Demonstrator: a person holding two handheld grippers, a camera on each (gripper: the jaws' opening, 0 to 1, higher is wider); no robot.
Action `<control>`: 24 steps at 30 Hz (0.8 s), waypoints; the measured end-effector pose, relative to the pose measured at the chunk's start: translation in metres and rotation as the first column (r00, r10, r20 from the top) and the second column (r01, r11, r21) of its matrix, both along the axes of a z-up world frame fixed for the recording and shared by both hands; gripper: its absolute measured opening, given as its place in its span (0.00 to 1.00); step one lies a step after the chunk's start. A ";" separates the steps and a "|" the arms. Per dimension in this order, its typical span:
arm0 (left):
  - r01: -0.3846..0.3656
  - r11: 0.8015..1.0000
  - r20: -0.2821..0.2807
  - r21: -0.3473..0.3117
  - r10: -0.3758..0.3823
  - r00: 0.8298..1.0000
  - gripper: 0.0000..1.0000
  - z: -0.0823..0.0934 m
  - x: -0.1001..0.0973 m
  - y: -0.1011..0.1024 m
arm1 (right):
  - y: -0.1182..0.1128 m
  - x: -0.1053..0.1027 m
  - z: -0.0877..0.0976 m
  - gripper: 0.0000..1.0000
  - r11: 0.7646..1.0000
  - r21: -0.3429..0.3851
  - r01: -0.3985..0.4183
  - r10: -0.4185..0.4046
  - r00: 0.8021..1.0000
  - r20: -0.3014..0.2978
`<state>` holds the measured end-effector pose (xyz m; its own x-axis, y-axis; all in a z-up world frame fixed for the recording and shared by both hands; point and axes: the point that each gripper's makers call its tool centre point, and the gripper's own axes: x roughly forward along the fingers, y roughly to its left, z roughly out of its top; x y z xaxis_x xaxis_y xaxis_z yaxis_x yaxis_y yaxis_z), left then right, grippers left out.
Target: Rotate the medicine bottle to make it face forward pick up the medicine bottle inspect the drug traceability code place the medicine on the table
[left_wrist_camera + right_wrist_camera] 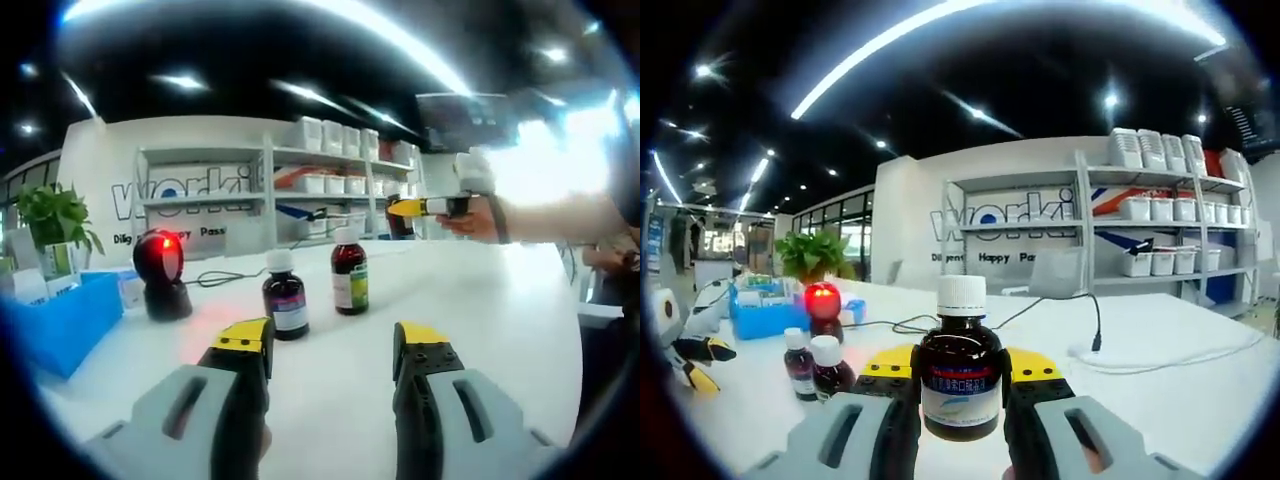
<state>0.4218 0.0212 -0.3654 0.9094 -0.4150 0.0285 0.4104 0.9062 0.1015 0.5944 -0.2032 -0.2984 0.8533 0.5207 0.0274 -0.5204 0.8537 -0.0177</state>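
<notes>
2 grippers in play. Right gripper [960, 385] clamps a medicine bottle [960, 380] between its yellow-tipped jaws, white cap up, label toward the camera, held upright off the white bench [1160, 400]; in the left gripper view it sits at 2 o'clock, held by a hand [478, 218]. Left gripper [332, 345] hangs over the bench with jaws spread and nothing between them.

2 more brown bottles stand on the bench at 12 o'clock from the left gripper: a short bottle [286, 296] with a purple label, and a taller bottle [349, 272] with a green label just beyond it, close together, touching cannot be told. Red-lit scanner [162, 274] at 10 o'clock, cable trailing behind. Blue bin [62, 325] at 9 o'clock, potted plant [58, 225] behind it. Shelving [300, 190] with white boxes along the back wall.
</notes>
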 end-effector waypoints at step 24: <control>0.004 1.000 0.001 0.010 -0.004 1.000 0.39 0.000 -0.001 -0.003 | 0.011 -0.004 -0.067 0.27 0.999 -0.042 0.018 -0.022 0.995 -0.101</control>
<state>0.4208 0.0185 -0.3656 0.9079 -0.4185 0.0250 0.4135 0.9037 0.1107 0.5904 -0.1927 -0.3658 0.8607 0.5027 -0.0806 -0.5044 0.8635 -0.0008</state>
